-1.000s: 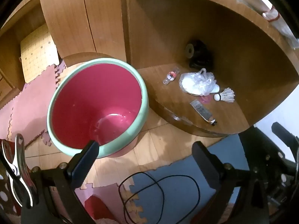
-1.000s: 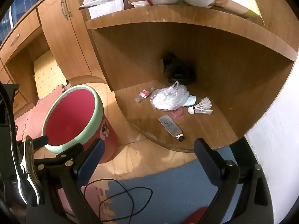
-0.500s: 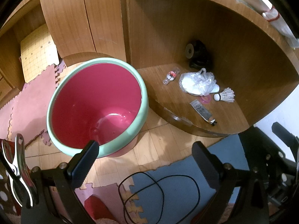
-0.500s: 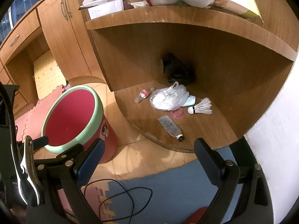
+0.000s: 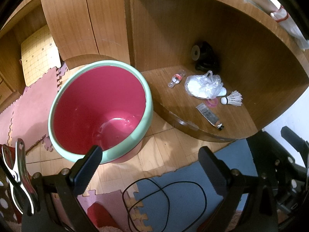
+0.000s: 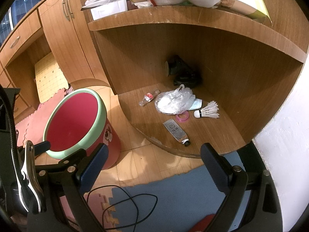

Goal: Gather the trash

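Note:
A red bin with a pale green rim [image 5: 148,114] [image 6: 100,119] stands on the floor, empty inside. On the low curved wooden shelf [image 5: 173,106] [image 6: 212,135] lie a small plastic bottle [image 5: 176,78] [image 6: 148,97], a crumpled clear plastic bag [image 5: 203,85] [image 6: 174,100], a pink ring [image 5: 212,102] [image 6: 182,117], a shuttlecock [image 5: 232,99] [image 6: 207,112] and a grey tube [image 5: 209,117] [image 6: 176,132]. My left gripper [image 5: 149,164] is open and empty, its left finger over the bin's near rim. My right gripper [image 6: 154,160] is open and empty, in front of the shelf.
A black object [image 5: 204,58] [image 6: 180,71] stands at the shelf's back corner. A black cable [image 5: 164,203] [image 6: 123,206] loops on blue and pink foam floor mats. Wooden cabinets [image 6: 63,29] rise behind the bin. A white wall [image 6: 285,145] is at right. The upper shelf holds bags and a box.

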`<state>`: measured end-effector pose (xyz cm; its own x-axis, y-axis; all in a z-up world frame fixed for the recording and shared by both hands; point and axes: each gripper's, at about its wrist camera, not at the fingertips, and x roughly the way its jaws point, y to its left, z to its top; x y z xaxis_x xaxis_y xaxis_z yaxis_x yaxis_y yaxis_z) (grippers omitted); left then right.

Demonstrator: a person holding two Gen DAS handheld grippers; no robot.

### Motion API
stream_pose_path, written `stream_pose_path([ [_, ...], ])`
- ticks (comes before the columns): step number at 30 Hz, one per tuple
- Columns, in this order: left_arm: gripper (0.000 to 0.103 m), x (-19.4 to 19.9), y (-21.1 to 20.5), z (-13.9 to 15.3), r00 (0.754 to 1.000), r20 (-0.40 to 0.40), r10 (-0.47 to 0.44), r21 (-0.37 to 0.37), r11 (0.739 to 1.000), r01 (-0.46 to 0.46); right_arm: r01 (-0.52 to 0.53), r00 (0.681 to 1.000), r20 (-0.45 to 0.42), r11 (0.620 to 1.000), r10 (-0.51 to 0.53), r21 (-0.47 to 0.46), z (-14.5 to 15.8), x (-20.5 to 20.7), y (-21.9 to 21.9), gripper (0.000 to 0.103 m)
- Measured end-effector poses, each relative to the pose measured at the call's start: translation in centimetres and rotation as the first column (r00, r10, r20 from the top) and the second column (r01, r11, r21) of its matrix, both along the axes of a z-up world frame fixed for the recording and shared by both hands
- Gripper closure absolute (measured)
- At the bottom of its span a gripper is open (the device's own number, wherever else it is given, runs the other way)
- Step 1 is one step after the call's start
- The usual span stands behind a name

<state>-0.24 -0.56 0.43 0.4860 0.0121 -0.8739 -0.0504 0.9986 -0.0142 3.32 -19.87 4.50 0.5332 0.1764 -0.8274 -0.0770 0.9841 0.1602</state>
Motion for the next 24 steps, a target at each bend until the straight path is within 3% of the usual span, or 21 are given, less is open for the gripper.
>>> stream_pose_path([
  [24,0.002,-0.04,-0.03,-0.01,1.000,0.002,0.001,0.001,1.000,-0.001,0.001,1.000,0.003,1.000,-0.001,0.004,-0.07,-0.23,0.08,0.005],
])
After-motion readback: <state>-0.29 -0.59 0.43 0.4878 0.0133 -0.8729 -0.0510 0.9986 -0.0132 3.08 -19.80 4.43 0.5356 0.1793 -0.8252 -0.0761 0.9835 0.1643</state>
